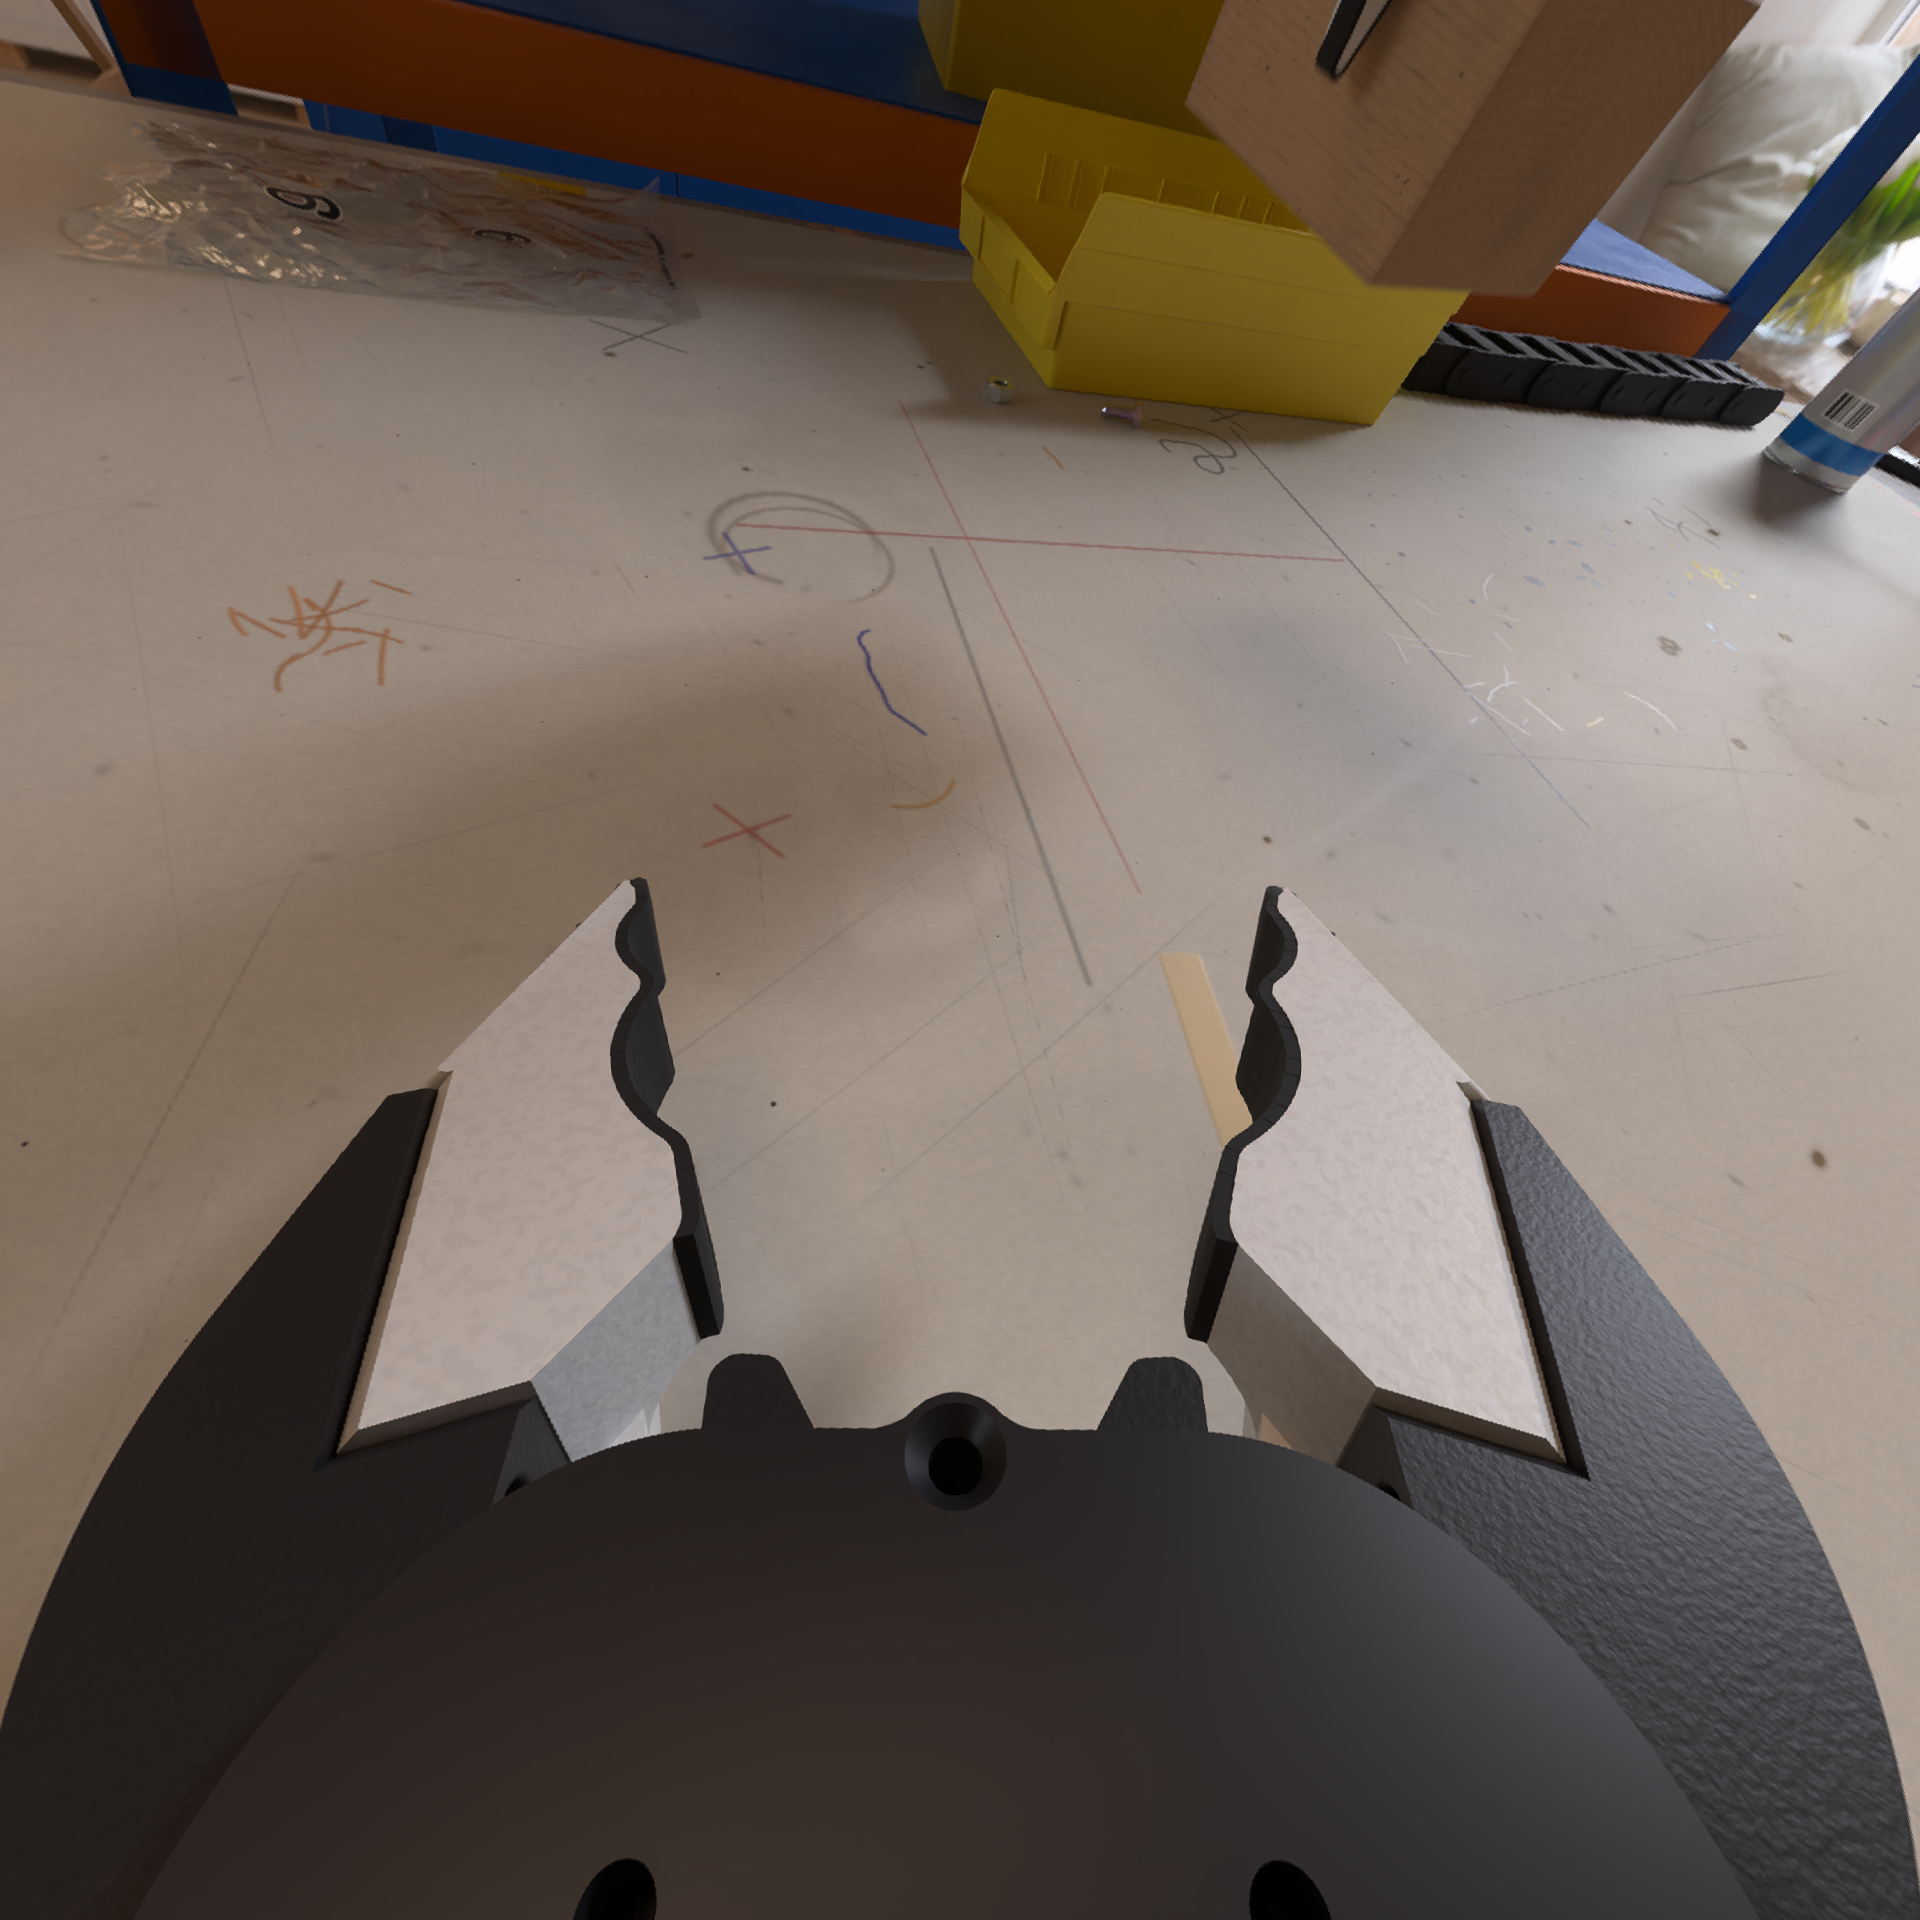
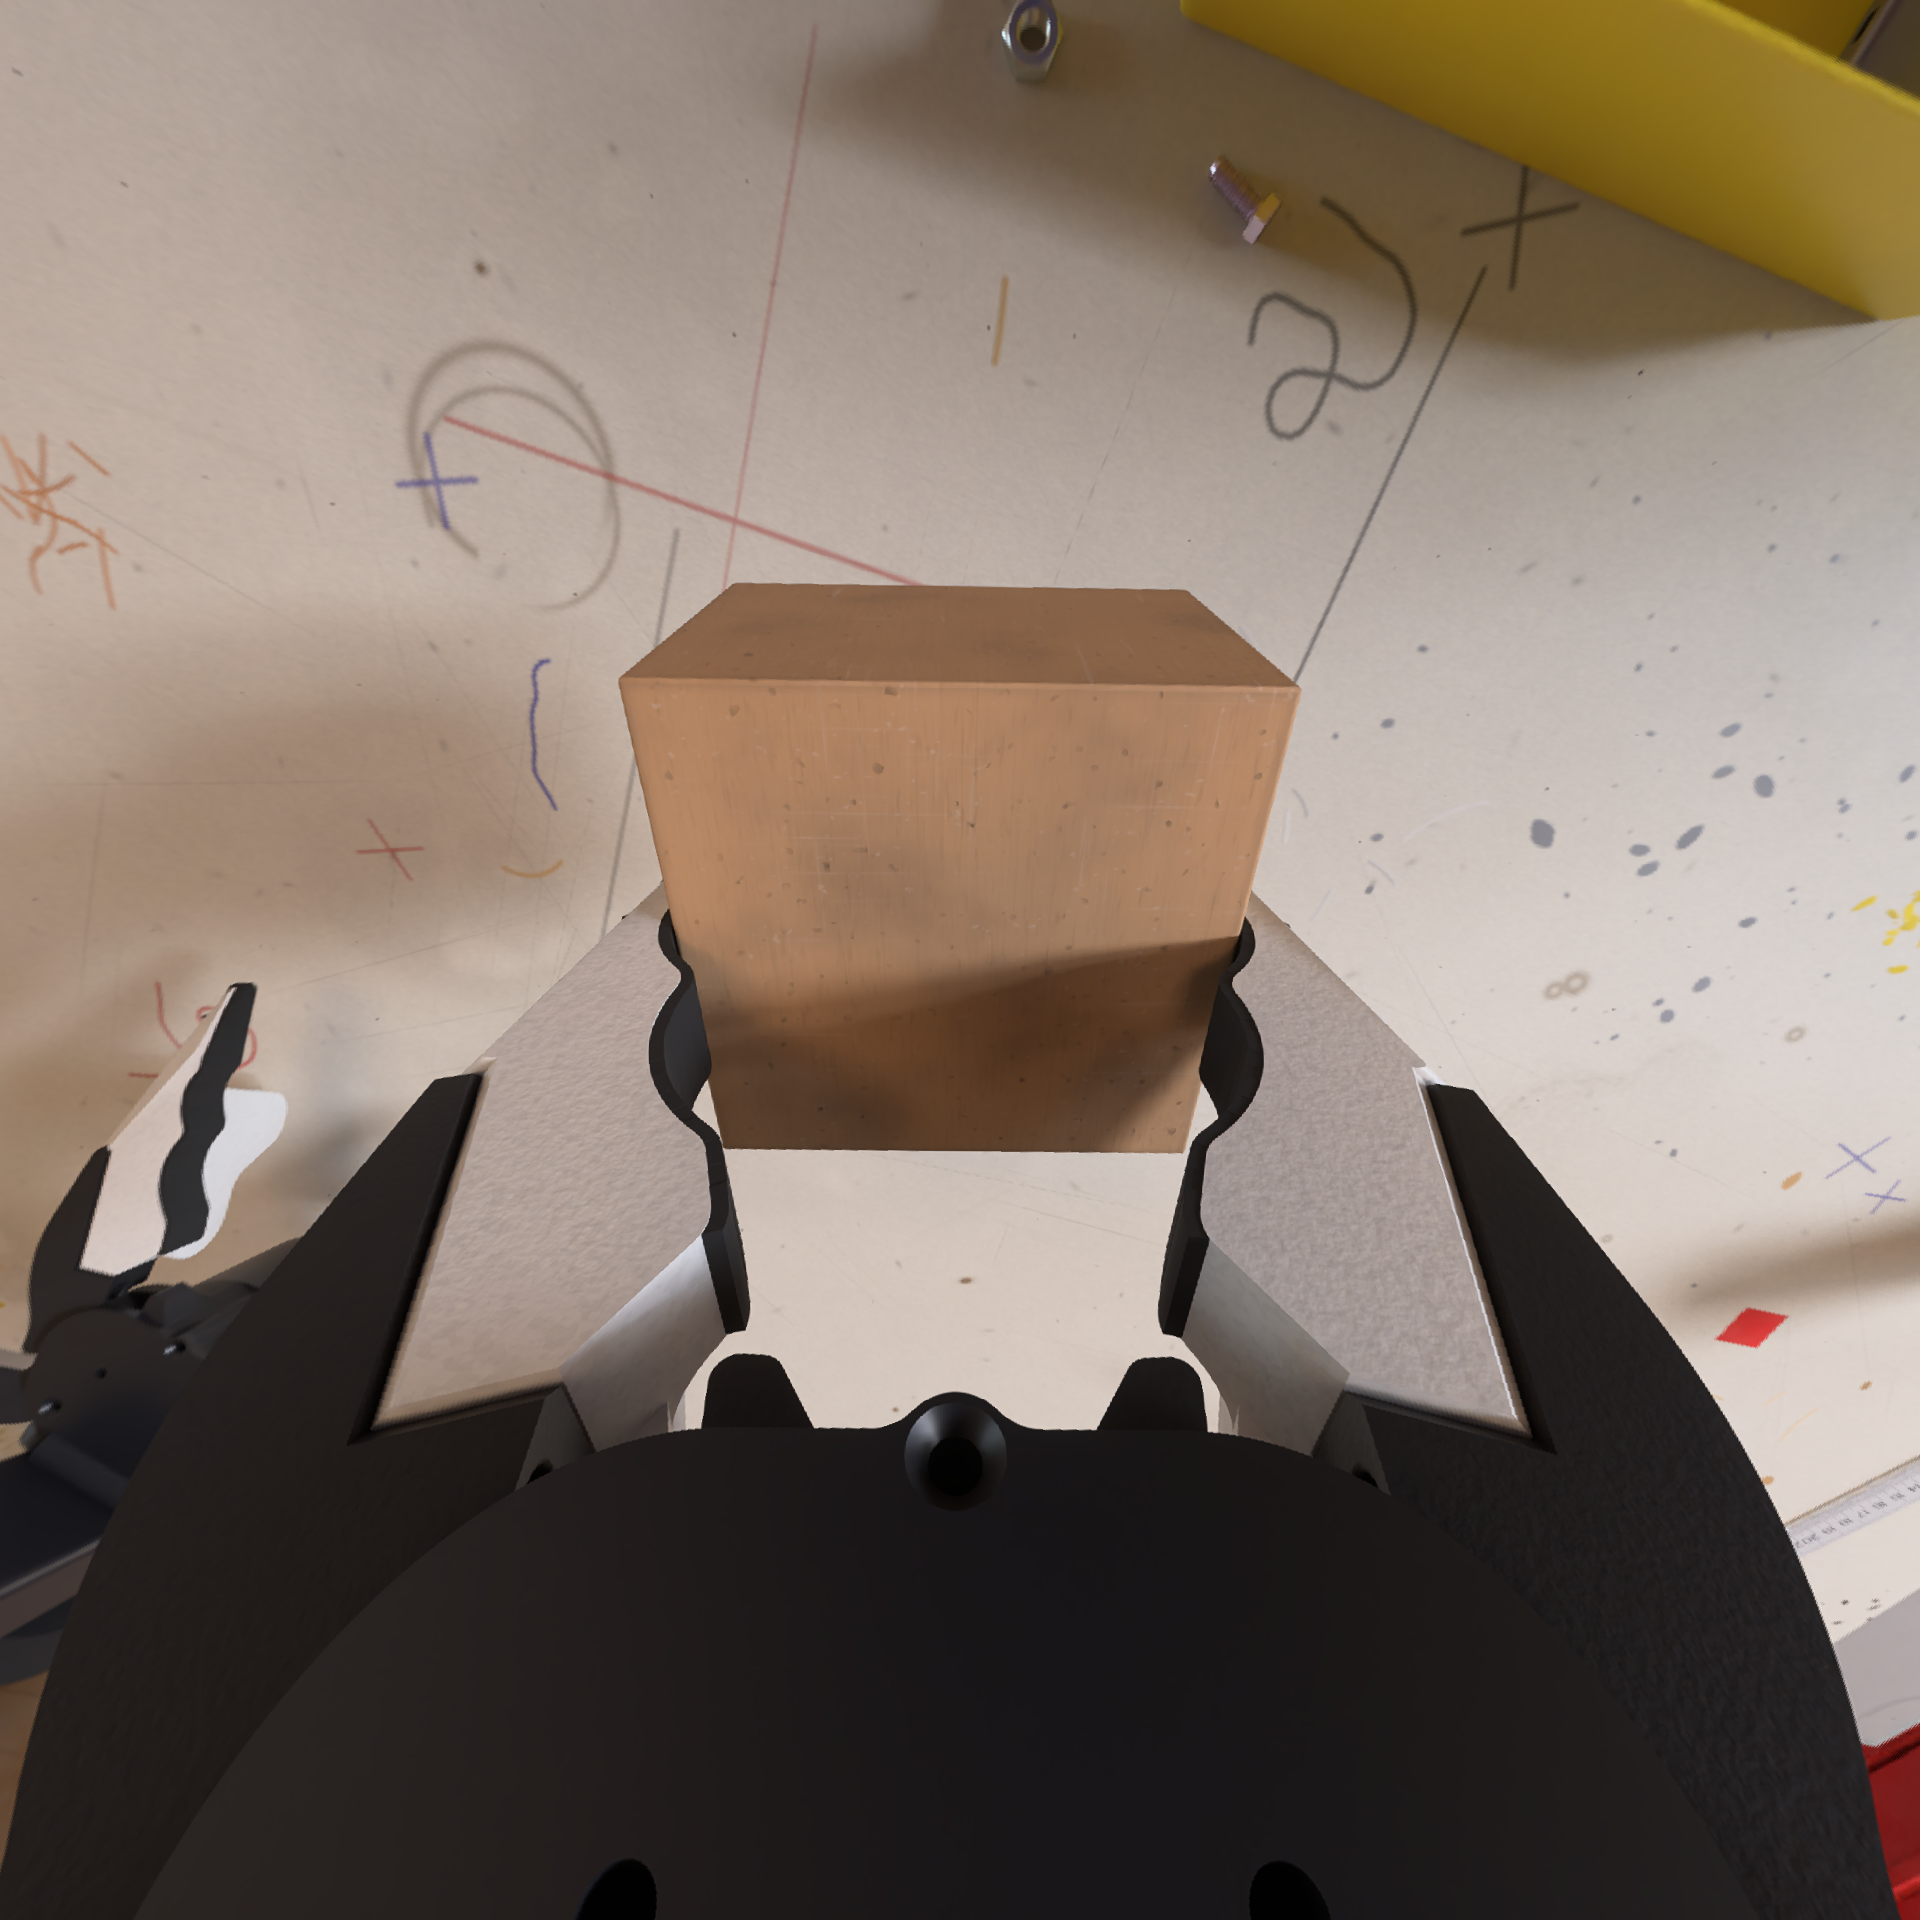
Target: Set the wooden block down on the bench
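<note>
My right gripper (image 2: 956,914) is shut on the wooden block (image 2: 956,852), a tan cube held between its fingertips well above the bench (image 2: 312,260). In the left wrist view the same block (image 1: 1455,135) hangs in the air at the top right, with a dark fingertip (image 1: 1351,36) pressed on its side. My left gripper (image 1: 956,894) is open and empty, low over the marked bench top (image 1: 520,779). It also shows in the right wrist view (image 2: 223,1049) at the lower left, below the block's height.
A yellow bin (image 1: 1174,281) stands at the back, also in the right wrist view (image 2: 1621,114). A nut (image 2: 1029,36) and a bolt (image 2: 1242,197) lie near it. A plastic bag (image 1: 364,218), a black cable chain (image 1: 1590,369) and a spray can (image 1: 1860,405) lie along the back.
</note>
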`<state>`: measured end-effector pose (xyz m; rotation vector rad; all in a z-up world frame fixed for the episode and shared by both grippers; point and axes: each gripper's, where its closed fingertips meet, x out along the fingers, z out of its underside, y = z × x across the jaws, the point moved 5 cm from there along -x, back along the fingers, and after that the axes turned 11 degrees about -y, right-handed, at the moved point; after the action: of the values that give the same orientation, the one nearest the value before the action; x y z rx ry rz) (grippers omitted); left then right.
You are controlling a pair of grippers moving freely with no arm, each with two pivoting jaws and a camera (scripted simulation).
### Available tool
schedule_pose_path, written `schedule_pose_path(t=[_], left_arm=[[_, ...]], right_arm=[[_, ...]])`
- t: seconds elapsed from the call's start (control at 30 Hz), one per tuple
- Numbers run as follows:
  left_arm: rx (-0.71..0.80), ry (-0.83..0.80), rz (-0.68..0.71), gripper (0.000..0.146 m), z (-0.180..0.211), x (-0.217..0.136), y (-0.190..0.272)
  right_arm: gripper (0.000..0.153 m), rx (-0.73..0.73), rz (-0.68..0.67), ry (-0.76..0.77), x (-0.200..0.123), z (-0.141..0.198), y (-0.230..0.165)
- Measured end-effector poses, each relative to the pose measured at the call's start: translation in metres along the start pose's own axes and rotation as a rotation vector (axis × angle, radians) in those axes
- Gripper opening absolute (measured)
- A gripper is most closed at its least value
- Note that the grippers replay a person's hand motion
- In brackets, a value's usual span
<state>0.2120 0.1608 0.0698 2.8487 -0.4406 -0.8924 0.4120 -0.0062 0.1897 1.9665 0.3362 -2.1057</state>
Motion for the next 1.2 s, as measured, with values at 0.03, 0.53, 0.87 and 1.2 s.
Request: schedule_pose_path(t=[0.03, 0.53, 0.87, 1.2], left_arm=[[0.003, 0.000, -0.001, 0.113, 0.000, 0.000, 0.000], [0.000, -0.004, -0.025, 0.113, 0.001, -0.002, -0.005], [0.025, -0.038, -0.043, 0.113, 0.002, 0.000, -0.005], [0.106, -0.047, -0.071, 0.111, 0.003, 0.011, 0.019]], right_arm=[[0.098, -0.003, -0.005, 0.004, -0.006, 0.000, 0.001], [0.098, 0.016, 0.085, 0.162, -0.151, 0.022, 0.079], [0.098, 0.177, 0.080, 0.048, -0.071, 0.060, 0.247], [0.098, 0.296, -0.024, -0.089, 0.056, 0.096, 0.387]])
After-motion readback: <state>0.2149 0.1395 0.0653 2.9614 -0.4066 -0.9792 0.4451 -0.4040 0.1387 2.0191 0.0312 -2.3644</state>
